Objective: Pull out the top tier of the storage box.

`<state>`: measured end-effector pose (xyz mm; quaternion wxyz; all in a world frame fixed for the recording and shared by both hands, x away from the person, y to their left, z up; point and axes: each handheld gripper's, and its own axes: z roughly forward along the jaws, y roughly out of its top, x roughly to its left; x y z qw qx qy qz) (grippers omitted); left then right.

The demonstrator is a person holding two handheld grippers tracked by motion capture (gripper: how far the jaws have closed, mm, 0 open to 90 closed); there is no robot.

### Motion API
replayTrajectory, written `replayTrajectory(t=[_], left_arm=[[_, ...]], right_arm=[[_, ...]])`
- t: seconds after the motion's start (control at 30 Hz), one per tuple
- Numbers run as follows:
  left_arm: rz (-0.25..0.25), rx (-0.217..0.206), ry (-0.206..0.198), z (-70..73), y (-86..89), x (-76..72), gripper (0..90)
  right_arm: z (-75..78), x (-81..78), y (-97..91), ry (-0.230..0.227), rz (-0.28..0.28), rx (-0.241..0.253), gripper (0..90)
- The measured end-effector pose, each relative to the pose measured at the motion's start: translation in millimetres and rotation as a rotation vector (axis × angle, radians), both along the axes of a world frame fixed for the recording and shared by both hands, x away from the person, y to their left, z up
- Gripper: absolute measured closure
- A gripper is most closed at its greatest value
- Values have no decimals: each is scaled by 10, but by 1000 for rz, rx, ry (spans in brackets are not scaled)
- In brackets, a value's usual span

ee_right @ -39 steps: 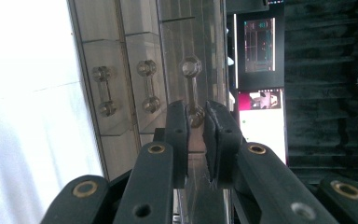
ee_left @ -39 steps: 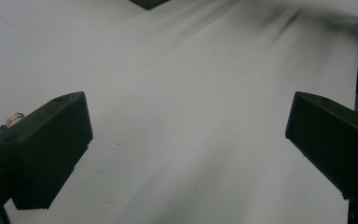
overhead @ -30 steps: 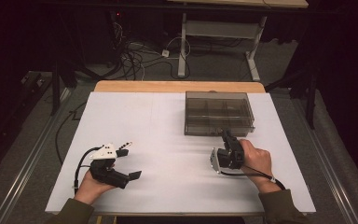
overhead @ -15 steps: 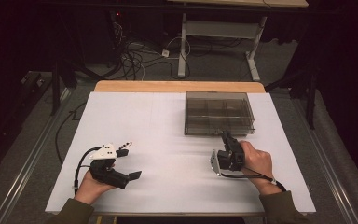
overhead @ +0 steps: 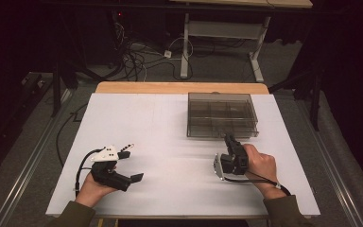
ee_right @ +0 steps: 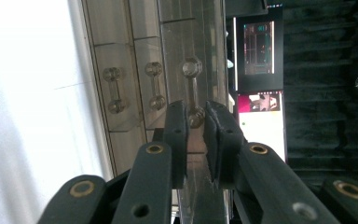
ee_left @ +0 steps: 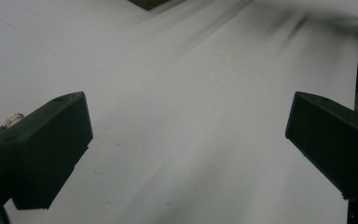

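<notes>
The right gripper view shows the right tool (ee_right: pixel 195 122) loosening, jaws just opening around the drawer handle (ee_right: pixel 193 93); it should back off straight.

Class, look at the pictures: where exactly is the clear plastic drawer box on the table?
In the high view the drawer box sits on the white table, right of centre toward the far edge, just beyond the right hand-held gripper.

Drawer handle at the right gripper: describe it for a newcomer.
On the white table stands a smoky clear plastic drawer box. Its front carries three clear barbell-shaped handles; this handle is the one farthest from the tabletop, between the right gripper's jaws, which have just been opening.
</notes>
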<state>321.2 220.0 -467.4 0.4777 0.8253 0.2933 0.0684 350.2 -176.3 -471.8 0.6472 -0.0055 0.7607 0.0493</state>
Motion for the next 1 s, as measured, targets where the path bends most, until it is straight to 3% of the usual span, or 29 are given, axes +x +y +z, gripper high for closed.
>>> replayTrajectory(t=[0.5,1.0], left_arm=[[-1,1,1,0,-3,0,0],[-6,6,-3,-3,-6,0,0]], right_arm=[[3,-110,-62,-36,19,11,633],[24,-258,-110,-13,35,49,587]])
